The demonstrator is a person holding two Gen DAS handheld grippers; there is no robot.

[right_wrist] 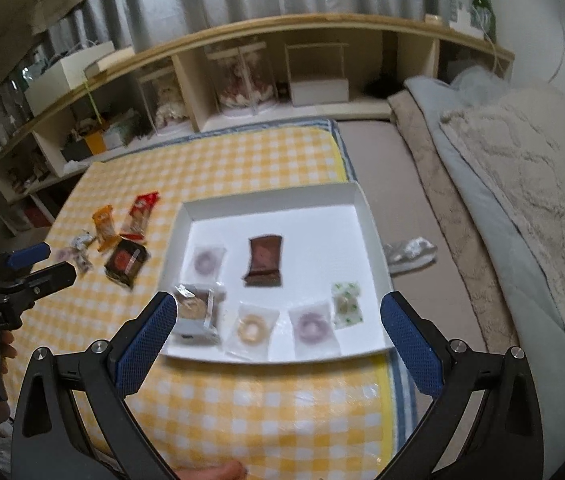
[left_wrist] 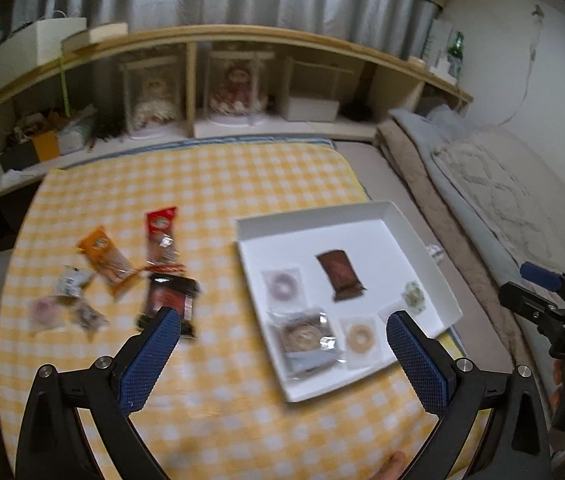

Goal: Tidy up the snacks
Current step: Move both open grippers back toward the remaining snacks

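Loose snacks lie on the yellow checked cloth (left_wrist: pixel 218 184) at left: orange packet (left_wrist: pixel 107 261), red packet (left_wrist: pixel 160 236), dark packet (left_wrist: pixel 170 300). Your left gripper (left_wrist: pixel 282 334) hangs above the cloth, jaws spread wide, holding nothing. Right of the pile, the white tray (right_wrist: pixel 358 208) holds a brown packet (right_wrist: pixel 264 266) and wrapped ring snacks. Your right gripper (right_wrist: pixel 278 320) hovers over the tray's near edge, jaws apart and empty.

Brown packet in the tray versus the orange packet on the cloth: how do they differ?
The brown packet lies inside the white tray; the orange packet lies outside it on the checked cloth. The brown packet sits alone and square to the tray; the orange packet lies slanted among other loose snacks. Neither is held.
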